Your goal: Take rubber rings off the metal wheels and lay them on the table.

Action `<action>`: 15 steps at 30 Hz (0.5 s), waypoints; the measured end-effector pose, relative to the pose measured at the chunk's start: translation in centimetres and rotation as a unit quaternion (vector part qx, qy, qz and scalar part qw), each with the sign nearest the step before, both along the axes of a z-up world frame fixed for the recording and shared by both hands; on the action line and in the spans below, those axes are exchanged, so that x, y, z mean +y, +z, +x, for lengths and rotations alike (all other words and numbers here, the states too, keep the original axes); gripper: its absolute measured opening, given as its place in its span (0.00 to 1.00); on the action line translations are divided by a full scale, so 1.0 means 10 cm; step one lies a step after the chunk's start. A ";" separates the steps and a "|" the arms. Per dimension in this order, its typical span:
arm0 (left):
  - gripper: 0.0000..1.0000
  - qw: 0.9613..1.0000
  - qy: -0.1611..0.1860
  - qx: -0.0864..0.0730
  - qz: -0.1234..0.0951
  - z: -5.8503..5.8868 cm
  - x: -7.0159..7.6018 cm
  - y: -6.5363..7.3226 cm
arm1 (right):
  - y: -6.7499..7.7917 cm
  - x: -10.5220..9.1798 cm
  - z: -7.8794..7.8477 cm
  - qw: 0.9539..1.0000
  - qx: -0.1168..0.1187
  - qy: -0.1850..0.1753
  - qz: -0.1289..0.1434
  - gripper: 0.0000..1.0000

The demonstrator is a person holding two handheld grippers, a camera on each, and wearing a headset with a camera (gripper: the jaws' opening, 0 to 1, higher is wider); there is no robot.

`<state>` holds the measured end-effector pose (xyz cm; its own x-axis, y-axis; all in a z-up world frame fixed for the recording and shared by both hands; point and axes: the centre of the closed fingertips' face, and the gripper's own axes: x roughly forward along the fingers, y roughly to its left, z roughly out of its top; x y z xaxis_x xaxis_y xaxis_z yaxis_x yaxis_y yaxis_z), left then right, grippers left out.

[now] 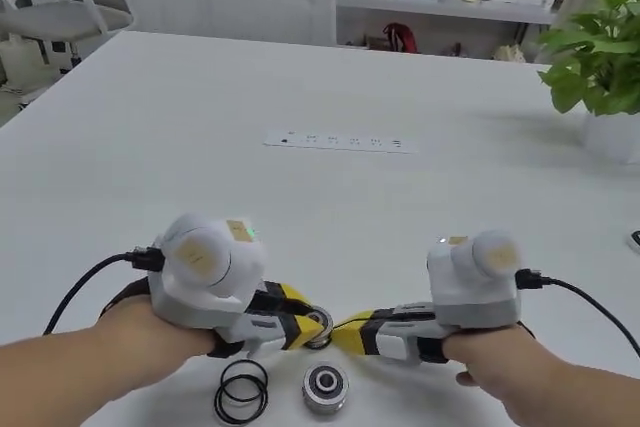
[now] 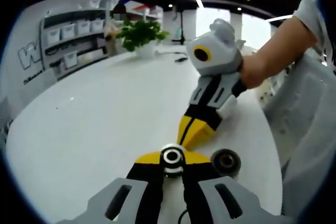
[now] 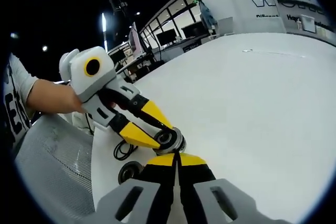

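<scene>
- Clenched on a metal wheel [image 1: 318, 325]: fingers of the left gripper [image 2: 172, 157], one on each side of it. Wheel low over the desk [image 1: 300, 97] at its near edge; resting on it or just clear of it, cannot tell.
- Pressed together with no gap visible: fingers of the right gripper [image 3: 178, 157], tips at the rim of the held wheel. Cannot tell whether any rubber is pinched between them.
- Flat on the desk, close to the person: loose rubber rings [image 1: 242, 392], thin, black, overlapping. Just beside them, a second wheel [image 1: 325, 389] lying on its face.
- Dark band around the held wheel's rim in the right gripper view; too small to confirm as a ring.
- Judged handling, wheel: rigid, dense for its size, smooth metal, probably slippery under a side load. Best clamped across the flat faces, with the rim left free all round.
- Judged handling, ring: light, soft, stretchy, grippy. Probably seated in a groove and prone to snapping back or springing away once freed.
- Where to take the ring: at the outer edge, a small bite of rubber only, then rolled over the flange rather than dragged straight off.
- Risk noted: wheel twisting out of the left fingers if pulled sideways. Pull along the axle line, gently.
</scene>
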<state>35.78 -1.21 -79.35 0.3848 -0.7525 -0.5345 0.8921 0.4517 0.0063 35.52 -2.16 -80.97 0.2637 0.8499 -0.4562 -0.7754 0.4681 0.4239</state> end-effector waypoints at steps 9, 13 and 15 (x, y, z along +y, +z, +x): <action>0.13 1.000 0.003 -0.004 0.005 -0.01 0.01 0.00 | 0.07 -0.02 0.04 0.999 0.020 -0.027 0.026 0.00; 0.13 1.000 0.002 -0.005 0.006 -0.01 0.01 0.00 | 0.11 -0.05 0.06 0.997 0.036 -0.045 0.046 0.00; 0.13 1.000 0.001 -0.005 0.008 -0.01 0.01 0.00 | 0.12 -0.04 0.05 0.997 0.038 -0.045 0.048 0.00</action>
<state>35.73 -1.14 -79.35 0.3914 -0.7432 -0.5426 0.8912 0.4530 0.0224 36.07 -2.51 -79.74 0.3086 0.8653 -0.3950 -0.6958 0.4885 0.5266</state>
